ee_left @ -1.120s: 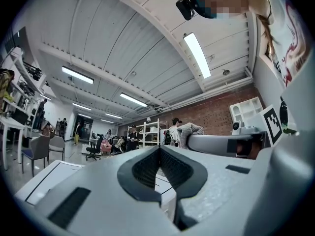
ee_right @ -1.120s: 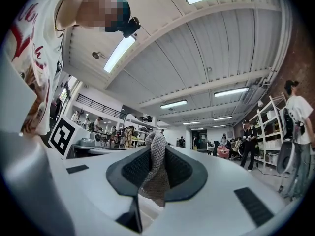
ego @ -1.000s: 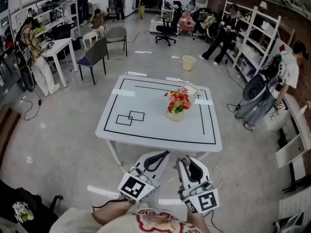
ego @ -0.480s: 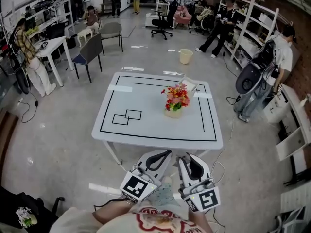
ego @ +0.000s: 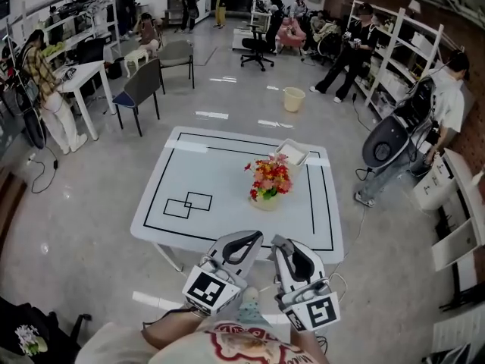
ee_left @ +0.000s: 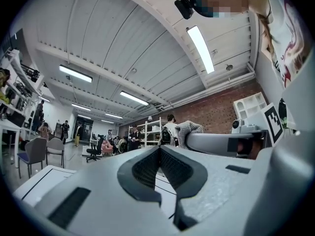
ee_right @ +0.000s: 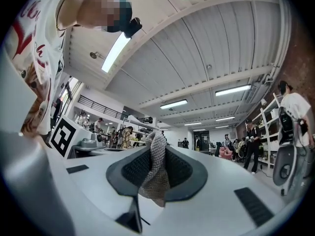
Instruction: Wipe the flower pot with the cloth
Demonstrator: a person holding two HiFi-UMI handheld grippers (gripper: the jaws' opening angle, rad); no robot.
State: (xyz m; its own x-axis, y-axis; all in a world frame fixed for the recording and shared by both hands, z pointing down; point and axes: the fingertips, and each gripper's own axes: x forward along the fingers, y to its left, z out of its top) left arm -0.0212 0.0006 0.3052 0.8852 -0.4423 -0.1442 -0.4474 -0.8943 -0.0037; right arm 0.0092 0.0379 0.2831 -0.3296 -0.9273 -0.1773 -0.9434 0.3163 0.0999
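Note:
The flower pot (ego: 266, 201), cream with red and orange flowers (ego: 270, 176), stands right of centre on the white table (ego: 220, 211). Both grippers are held side by side below the table's near edge, short of the pot. My left gripper (ego: 255, 238) is shut with nothing between its dark pads (ee_left: 173, 171). My right gripper (ego: 277, 242) is shut on a grey knitted cloth (ee_right: 155, 173), which sticks up between the jaws and hangs down in front of them. Seen from the gripper views, both grippers (ee_left: 159, 149) (ee_right: 156, 142) point slightly upward, so neither view shows the pot.
A white open box (ego: 292, 152) sits behind the pot. Black tape lines (ego: 186, 204) mark the tabletop. Chairs (ego: 141, 86), a yellow bucket (ego: 293, 98), shelves (ego: 394, 59) and several people stand around the room; one person (ego: 443, 108) is close on the right.
Both grippers have come forward together toward the table, whose near edge and the pot now sit lower and closer in the head view. The jaws have stayed shut.

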